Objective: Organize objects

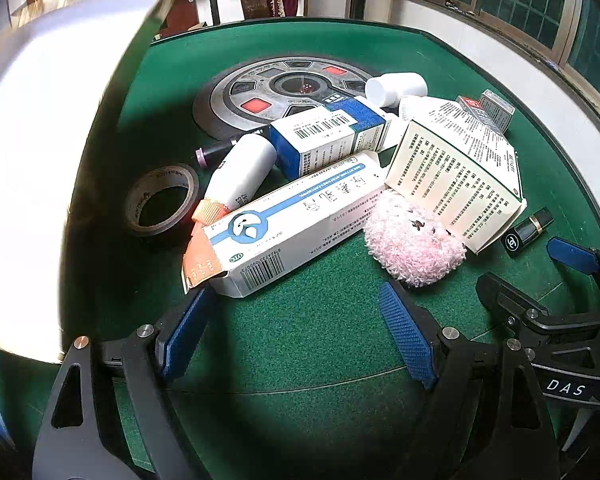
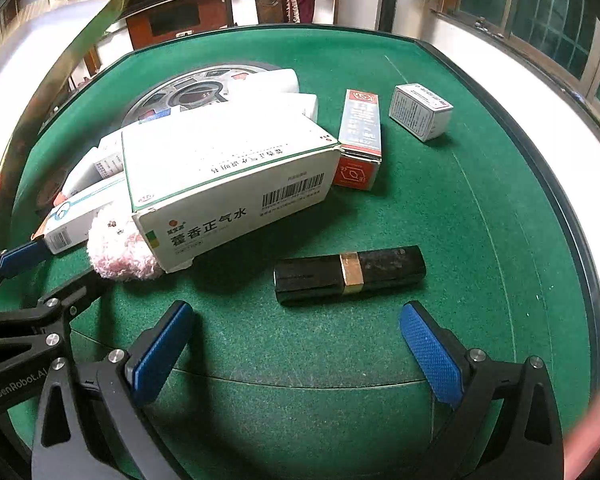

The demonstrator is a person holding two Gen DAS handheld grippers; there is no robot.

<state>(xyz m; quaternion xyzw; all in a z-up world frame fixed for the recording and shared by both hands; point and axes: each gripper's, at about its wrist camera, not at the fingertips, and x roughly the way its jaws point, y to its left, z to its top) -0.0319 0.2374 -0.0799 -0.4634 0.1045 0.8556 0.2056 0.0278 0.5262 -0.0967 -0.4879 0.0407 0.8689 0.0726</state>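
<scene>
A heap of items lies on the green felt table [image 1: 320, 320]. My left gripper [image 1: 296, 326] stands open just short of a long white and blue medicine box [image 1: 296, 220], nothing between its fingers. A pink fluffy ball [image 1: 414, 242] rests against a large white box [image 1: 456, 176]. My right gripper [image 2: 296, 350] is open too, just short of a black lipstick with a gold band [image 2: 350, 274], which lies flat. The pink ball [image 2: 118, 248] and the large white box [image 2: 228, 176] lie to its left.
A tape roll [image 1: 162, 204], white bottles [image 1: 244, 172], a blue and white box [image 1: 328, 136] and a round metal disc [image 1: 272, 88] crowd the left view. A red box [image 2: 360, 140] and a small white box [image 2: 420, 112] lie further back. A big white bin [image 1: 48, 160] stands at left.
</scene>
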